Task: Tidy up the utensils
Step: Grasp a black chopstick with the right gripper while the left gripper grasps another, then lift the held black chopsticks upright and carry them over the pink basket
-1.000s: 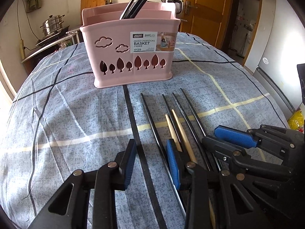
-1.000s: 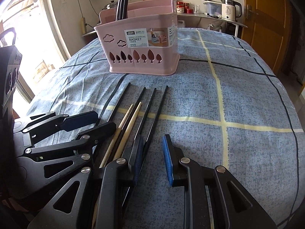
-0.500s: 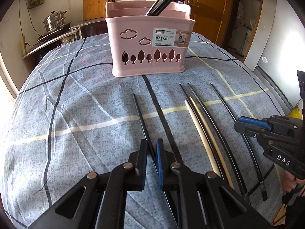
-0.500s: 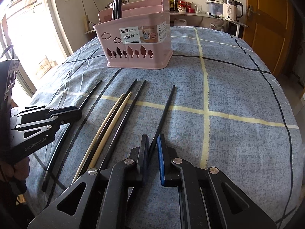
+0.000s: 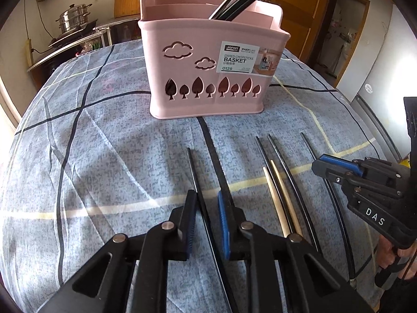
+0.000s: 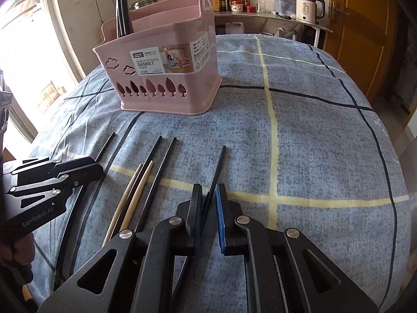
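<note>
Left wrist view: left hand-held gripper [image 5: 207, 223] low over the table [image 5: 104, 156], jaws parted a little, with the leftmost black chopstick [image 5: 194, 176] running up between the pads; contact not clear — cannot tell if it is gripped. This view alone shows the stacked steel pot [image 5: 74, 20] on the counter at far left, and the right hand-held gripper [image 5: 336, 167] side-on at the right edge, over the outermost black stick.

Right wrist view: right hand-held gripper [image 6: 208, 219] nearly closed, jaws clenched on the rightmost black chopstick [image 6: 219, 167], which passes between the pads. Only here — the white kettle [image 6: 308, 7] and jars on the back shelf, the bright window at left, and the basket's side wall.

Pink basket [image 5: 208, 73] stands upright at the far side of the table, label facing the cameras; several black chopsticks [image 5: 245, 0] lean out of its top.

Loose sticks lie flat in a row between basket and grippers: long axes run from the grippers toward the basket, thin tips pointing at it. A pair of pale wooden chopsticks [image 5: 280, 200] lies side by side among the black ones, tips stopping short of theirs.
</note>
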### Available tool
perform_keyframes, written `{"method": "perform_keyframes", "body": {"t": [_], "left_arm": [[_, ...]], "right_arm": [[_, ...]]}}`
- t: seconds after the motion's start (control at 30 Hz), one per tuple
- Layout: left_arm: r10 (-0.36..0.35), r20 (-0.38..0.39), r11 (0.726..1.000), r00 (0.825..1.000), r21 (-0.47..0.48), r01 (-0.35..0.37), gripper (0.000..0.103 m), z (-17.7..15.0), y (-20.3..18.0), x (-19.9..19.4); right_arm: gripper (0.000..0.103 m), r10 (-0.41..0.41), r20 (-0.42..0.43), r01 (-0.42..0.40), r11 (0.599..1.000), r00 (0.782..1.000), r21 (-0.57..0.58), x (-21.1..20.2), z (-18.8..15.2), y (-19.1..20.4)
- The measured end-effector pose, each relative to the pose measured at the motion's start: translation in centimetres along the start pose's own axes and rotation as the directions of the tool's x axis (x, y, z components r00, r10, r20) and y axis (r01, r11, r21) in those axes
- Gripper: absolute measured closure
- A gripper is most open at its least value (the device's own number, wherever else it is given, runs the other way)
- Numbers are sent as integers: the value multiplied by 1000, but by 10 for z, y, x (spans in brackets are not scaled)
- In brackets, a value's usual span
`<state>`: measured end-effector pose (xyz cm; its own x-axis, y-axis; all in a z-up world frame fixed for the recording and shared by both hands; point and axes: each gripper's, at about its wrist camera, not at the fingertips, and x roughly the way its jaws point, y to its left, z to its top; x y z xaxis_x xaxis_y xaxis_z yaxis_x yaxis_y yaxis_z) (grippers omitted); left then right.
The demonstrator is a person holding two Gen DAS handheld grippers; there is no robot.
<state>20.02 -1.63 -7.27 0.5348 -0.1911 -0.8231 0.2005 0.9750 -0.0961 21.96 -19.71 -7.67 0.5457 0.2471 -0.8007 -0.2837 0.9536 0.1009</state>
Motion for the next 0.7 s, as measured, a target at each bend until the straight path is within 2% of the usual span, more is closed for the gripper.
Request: {"method": "perform_keyframes", "body": {"t": [0.2, 0.3, 0.4, 0.7], "left_arm": [[44, 18, 998, 999, 33, -45, 86, 4, -9, 6], [59, 24, 998, 998, 33, -60, 95, 4, -12, 6], [58, 23, 998, 998, 23, -59, 95, 3, -12, 4], [53, 55, 998, 997, 27, -54, 96, 2, -14, -17]], "right_arm": [[95, -1, 4, 1, 1000, 1000, -8, 5, 5, 2], [95, 13, 1, -13, 1000, 1000, -3, 4, 5, 2], [96, 33, 3, -33, 999, 999, -1, 1, 5, 3], [97, 71, 86, -69, 997, 994, -25, -33, 14, 14]]}}
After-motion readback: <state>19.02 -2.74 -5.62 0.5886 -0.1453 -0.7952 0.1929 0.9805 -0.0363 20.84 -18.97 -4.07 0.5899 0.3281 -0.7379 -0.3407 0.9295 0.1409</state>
